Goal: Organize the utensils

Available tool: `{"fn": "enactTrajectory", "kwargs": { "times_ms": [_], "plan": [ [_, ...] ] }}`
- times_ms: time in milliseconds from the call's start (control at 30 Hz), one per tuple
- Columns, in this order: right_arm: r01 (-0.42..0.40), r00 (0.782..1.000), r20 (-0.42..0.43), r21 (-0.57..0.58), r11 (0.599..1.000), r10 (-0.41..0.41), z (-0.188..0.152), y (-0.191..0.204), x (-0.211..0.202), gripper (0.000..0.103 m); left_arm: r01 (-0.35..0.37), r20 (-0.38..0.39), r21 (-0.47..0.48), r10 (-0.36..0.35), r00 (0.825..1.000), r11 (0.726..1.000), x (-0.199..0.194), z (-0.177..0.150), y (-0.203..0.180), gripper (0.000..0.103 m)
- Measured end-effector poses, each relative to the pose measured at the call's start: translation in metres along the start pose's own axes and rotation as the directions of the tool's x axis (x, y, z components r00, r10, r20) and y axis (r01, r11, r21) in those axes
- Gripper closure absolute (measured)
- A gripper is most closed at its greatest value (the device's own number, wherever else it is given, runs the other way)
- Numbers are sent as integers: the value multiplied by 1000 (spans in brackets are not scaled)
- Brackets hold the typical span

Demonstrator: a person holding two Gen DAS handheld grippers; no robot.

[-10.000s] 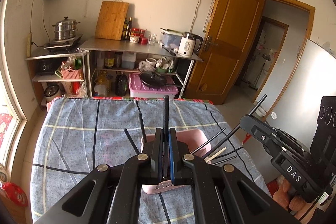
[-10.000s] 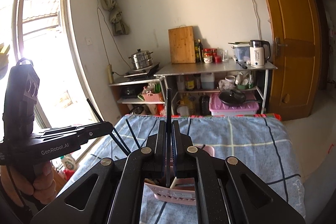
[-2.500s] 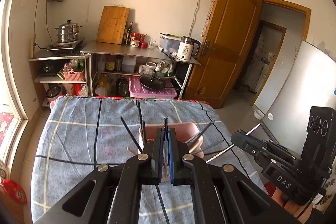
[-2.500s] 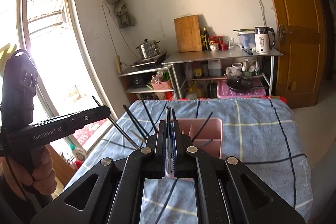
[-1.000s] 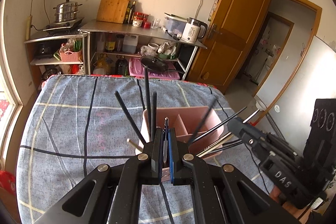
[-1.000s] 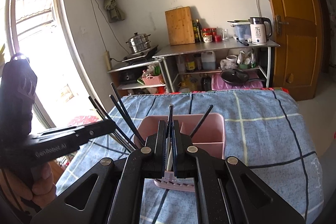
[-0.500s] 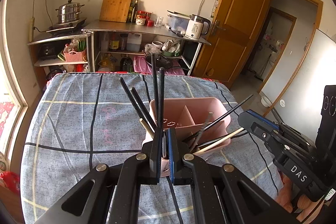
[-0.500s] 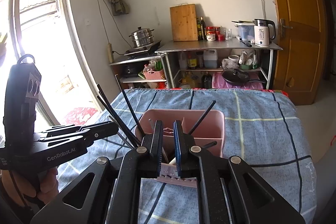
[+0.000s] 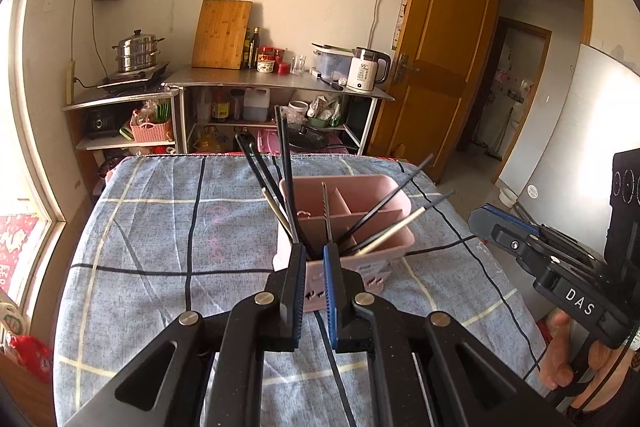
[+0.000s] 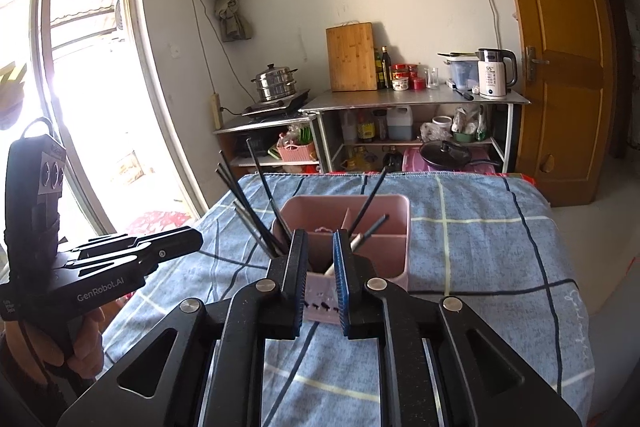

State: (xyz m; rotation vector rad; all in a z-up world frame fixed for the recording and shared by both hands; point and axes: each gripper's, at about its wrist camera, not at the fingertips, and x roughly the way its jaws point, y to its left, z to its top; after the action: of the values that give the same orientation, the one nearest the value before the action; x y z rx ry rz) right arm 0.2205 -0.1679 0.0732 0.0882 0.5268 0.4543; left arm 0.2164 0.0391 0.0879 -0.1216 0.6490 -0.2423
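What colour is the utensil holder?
Pink, clearest in the left wrist view: the utensil holder.

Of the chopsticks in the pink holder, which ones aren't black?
Two pale ones: one chopstick leaning right out of the pink holder, and another at its left edge. The rest are black.

The utensil caddy (image 9: 376,223) stood on the cloth-covered table (image 9: 160,235), near its middle. Chopsticks (image 9: 280,179) leaned out of the caddy's near compartments, some to the left, others (image 9: 384,223) to the right. Beyond the table's far edge stood a shelf unit (image 9: 276,83) against the wall, bearing a cutting board (image 9: 221,34) at left and a kettle (image 9: 366,69) at right. A steamer pot (image 9: 136,51) sat further left; a door (image 9: 436,43) stood to the right.
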Motion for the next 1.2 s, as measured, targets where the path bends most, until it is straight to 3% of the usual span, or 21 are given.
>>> {"fn": "enactTrajectory", "kwargs": {
  "times_ms": [700,933,1200],
  "plan": [
    [56,998,29,-21,998,-55,-81,19,-80,77,-56,104,29,52,993,998,-69,-94,-47,91],
    [89,995,47,-53,995,-87,-107,31,-90,73,-86,151,42,78,985,995,-81,-119,-57,91],
    [90,996,34,-62,994,-88,-131,36,-89,70,-64,150,43,57,987,997,-81,-145,-61,91]
  ]
}}
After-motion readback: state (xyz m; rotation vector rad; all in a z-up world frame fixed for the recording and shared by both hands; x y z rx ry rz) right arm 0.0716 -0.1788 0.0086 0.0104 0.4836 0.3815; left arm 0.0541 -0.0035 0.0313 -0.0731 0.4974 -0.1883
